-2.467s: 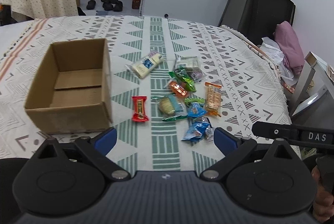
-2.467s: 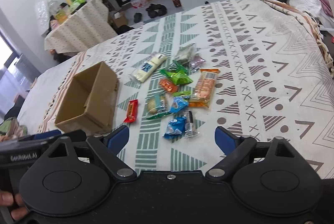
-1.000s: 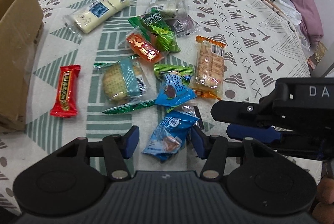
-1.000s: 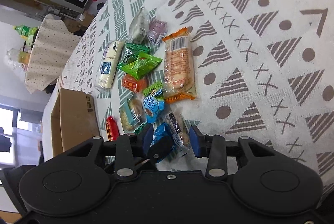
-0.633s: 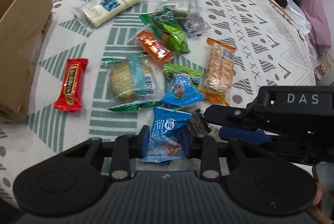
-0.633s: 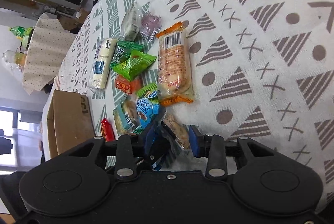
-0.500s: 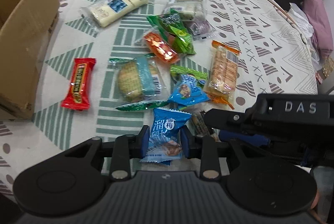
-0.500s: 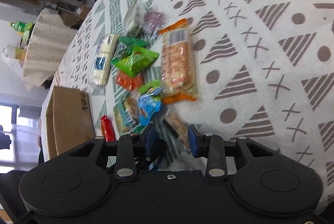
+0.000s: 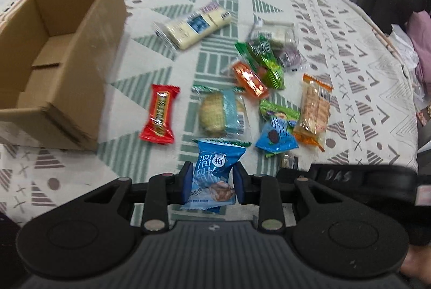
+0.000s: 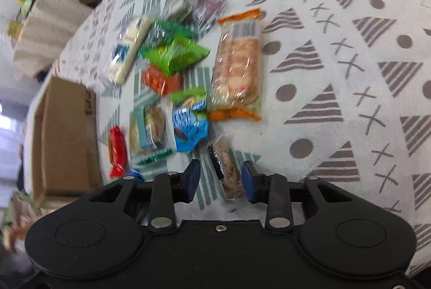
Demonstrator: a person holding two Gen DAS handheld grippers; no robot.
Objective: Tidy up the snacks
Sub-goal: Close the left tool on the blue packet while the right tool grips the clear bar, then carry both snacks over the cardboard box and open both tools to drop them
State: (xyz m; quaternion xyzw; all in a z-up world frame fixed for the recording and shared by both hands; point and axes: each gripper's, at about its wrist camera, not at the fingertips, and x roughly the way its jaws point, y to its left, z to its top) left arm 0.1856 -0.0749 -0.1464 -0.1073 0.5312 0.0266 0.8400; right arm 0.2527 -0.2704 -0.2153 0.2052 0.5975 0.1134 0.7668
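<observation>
My left gripper (image 9: 213,183) is shut on a blue plum-candy packet (image 9: 215,170) and holds it just above the patterned cloth. An open cardboard box (image 9: 67,59) stands to the left, with nothing visible inside. Snacks lie loose beside it: a red bar (image 9: 160,113), a biscuit pack (image 9: 221,111), a white bar (image 9: 196,24) and an orange cracker pack (image 9: 313,108). My right gripper (image 10: 220,179) is low over the cloth with its jaws closing. A clear-wrapped brown bar (image 10: 226,170) lies between them, close to the right pad, with a gap at the left pad.
Green packets (image 9: 265,59), an orange packet (image 9: 249,78) and a small blue cookie packet (image 9: 277,138) are piled mid-table. The cloth-covered table (image 10: 350,59) curves off at the right edge near a pink garment (image 9: 420,46). A second covered table (image 10: 51,19) stands beyond.
My left gripper closed on the blue packet and raised it, pulling back towards the box side. My right gripper came down so the brown bar now lies between its jaws.
</observation>
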